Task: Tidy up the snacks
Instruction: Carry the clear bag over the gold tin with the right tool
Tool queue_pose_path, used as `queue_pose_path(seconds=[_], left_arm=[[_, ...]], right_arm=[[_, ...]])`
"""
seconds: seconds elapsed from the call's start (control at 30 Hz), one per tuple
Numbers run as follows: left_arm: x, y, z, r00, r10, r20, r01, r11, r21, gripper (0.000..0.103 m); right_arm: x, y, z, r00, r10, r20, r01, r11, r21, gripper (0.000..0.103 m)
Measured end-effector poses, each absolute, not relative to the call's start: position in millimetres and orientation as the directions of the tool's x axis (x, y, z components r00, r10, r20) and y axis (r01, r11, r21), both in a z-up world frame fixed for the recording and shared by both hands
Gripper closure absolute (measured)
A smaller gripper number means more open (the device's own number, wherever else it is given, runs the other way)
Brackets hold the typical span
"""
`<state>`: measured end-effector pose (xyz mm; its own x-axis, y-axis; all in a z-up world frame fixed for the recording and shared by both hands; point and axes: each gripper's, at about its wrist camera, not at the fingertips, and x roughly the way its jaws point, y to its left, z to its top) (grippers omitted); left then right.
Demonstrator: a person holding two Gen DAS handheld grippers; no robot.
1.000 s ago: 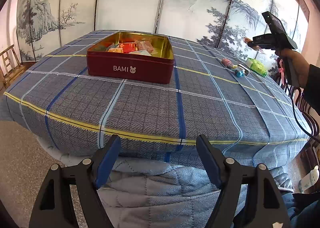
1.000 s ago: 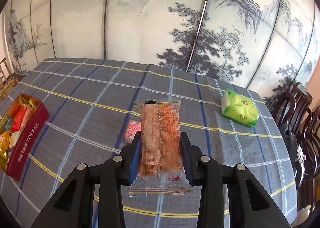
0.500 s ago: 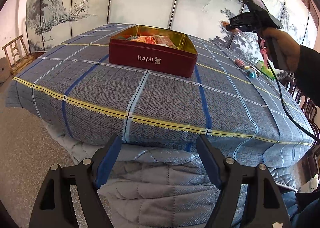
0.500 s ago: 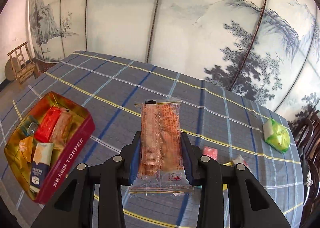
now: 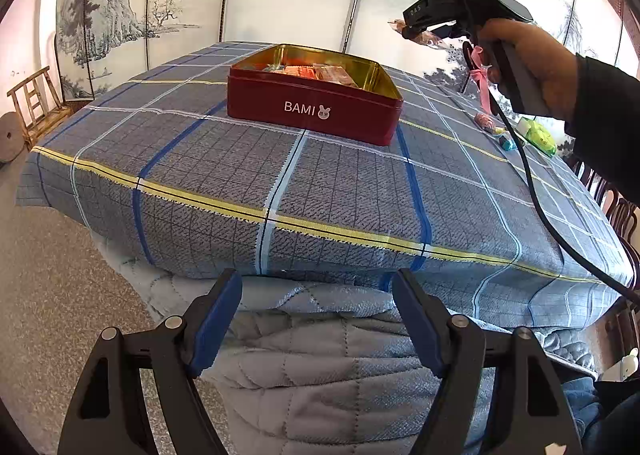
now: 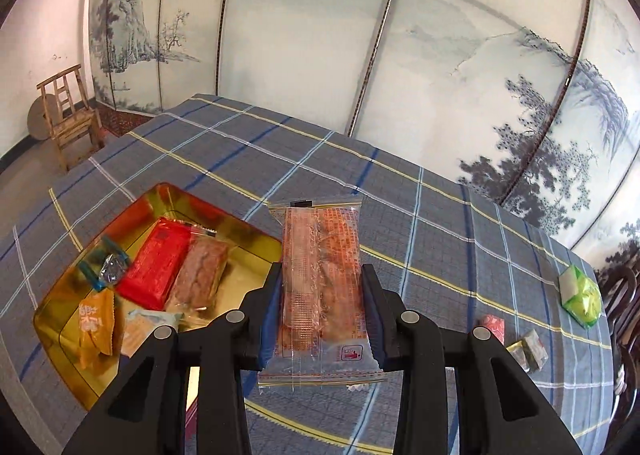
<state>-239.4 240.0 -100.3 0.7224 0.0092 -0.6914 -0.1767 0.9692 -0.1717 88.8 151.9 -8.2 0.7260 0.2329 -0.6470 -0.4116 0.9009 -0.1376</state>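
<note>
1. Since the earlier frames, the right gripper (image 6: 322, 309) has been carried from above the loose snacks toward the tin, so that the red tin (image 6: 68, 319) is now seen directly below and to the left of its fingers; the left gripper (image 5: 316, 319) has stayed low at the near table edge.
2. The clear-wrapped wafer packet (image 6: 320, 279) is clamped between the right gripper's fingers. Its long axis is aligned with the fingers, pointing forward and away from the camera, with the printed end nearest the camera.
3. The packet is held in the air, above the table (image 6: 420, 223) just beside the tin's right wall.
4. In the left wrist view, the packet (image 5: 424, 38) is largely hidden by the right gripper's body; only a crinkled end is visible.
5. The tin's near corner is hidden behind the right gripper's frame in the right wrist view. Several wrapped snacks are seen inside, among them a red packet (image 6: 156, 269) and a brown bar (image 6: 200, 275).
6. A green packet (image 6: 580, 295) and small wrapped candies (image 6: 528, 349) are seen on the cloth at right; their markings cannot be read.
7. The right hand (image 5: 532, 67) is wrapped around the gripper's handle, raised above the tin's far right side, with a cable hanging from it.
8. The left gripper's fingers are spread wide apart with nothing between them, level with the table's hanging cloth.
</note>
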Motion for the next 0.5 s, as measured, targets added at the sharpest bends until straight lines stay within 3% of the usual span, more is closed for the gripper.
queue_pose_path(seconds=[0.5], left_arm=[[-240.8,242.8,-105.0,0.719,0.002,-0.695,-0.180,0.966,-0.183,0.030]], right_arm=[[73.9,181.7,-13.9,0.702,0.262,-0.662,-0.456,0.879,-0.137,0.065]])
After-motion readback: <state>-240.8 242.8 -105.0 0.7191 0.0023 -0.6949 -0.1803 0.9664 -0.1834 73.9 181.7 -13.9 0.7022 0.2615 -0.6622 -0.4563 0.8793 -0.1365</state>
